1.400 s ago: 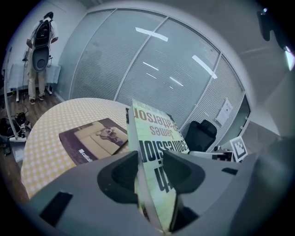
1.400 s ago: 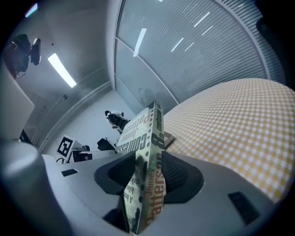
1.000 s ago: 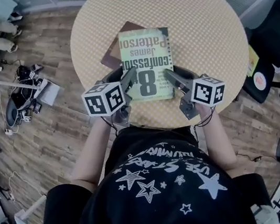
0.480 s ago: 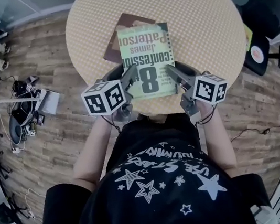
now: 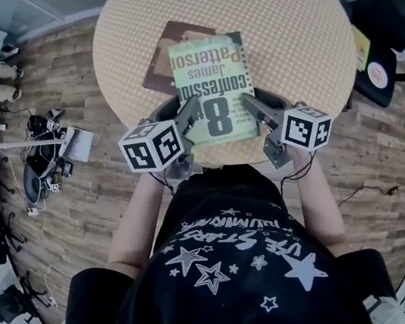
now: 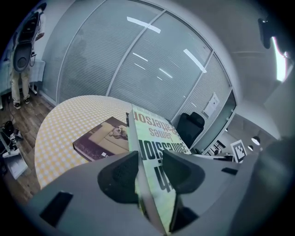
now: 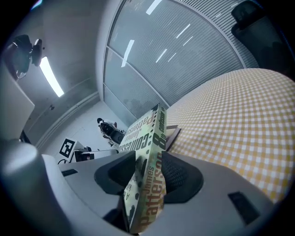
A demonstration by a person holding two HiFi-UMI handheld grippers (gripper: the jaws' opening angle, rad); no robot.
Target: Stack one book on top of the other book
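Both claws are clenched on the green paperback [image 5: 213, 86], which sits in the middle of the frame in the head view, over the round checked table [image 5: 286, 20]. The left gripper [image 5: 179, 112] bites the book's lower left edge on the page side, and the right gripper [image 5: 258, 102] bites its lower right edge at the spine. The brown book [image 5: 161, 64] lies flat on the table just up and left of it, partly covered by it. The paperback looks thick, fairly light and somewhat flexible, so its far end may sag. The spine side is the stiffer hold, while the glossy cover and loose pages could slip under the left pads.
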